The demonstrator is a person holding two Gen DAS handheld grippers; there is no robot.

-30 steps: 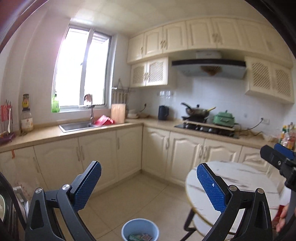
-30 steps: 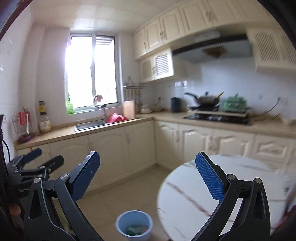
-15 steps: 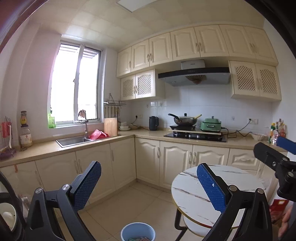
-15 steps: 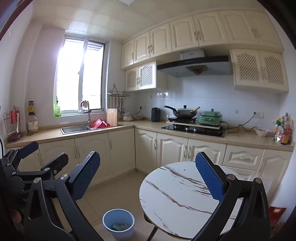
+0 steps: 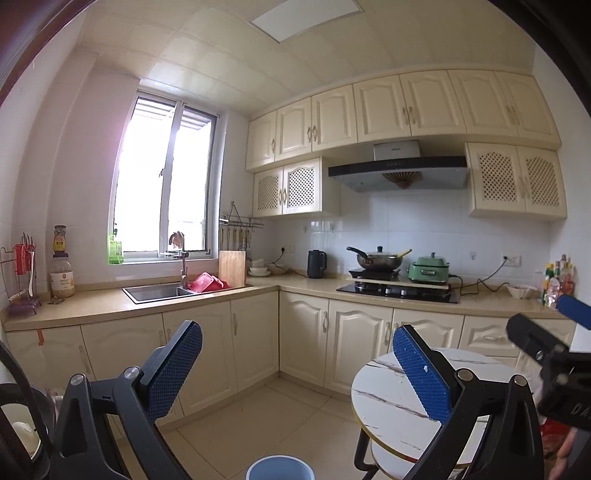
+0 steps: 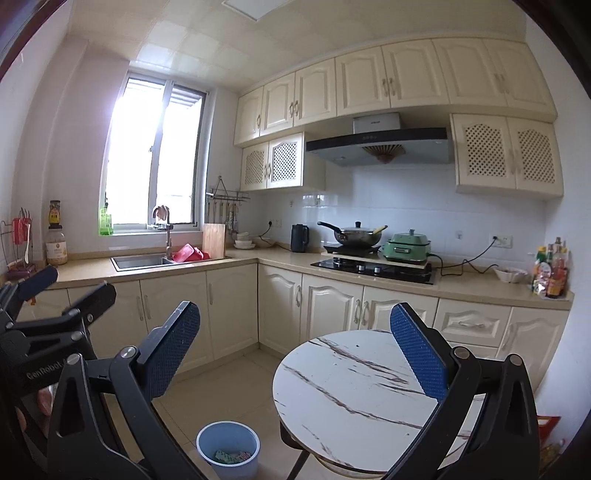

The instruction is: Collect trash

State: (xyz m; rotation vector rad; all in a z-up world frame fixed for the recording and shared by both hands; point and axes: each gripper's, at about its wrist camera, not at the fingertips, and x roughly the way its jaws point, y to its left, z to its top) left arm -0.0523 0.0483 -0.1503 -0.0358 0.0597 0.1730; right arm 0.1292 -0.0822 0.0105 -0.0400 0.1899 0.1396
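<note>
- Both grippers, left [image 5: 297,365] and right [image 6: 295,347], were held spread wide, grasping nothing.
- "GenRobot" lettering showed on the left gripper's body.
- Blue bin [image 6: 228,453] held scraps beside the marble table [image 6: 354,398].

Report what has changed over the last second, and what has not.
Both tongs, left and right, tilted upward and drew back: the ceiling panel came into view and the blue bin slid toward the bottom edge. Nothing was gripped or released. Both stay open and empty; the trash stays in the bin, the round table bare.
</note>
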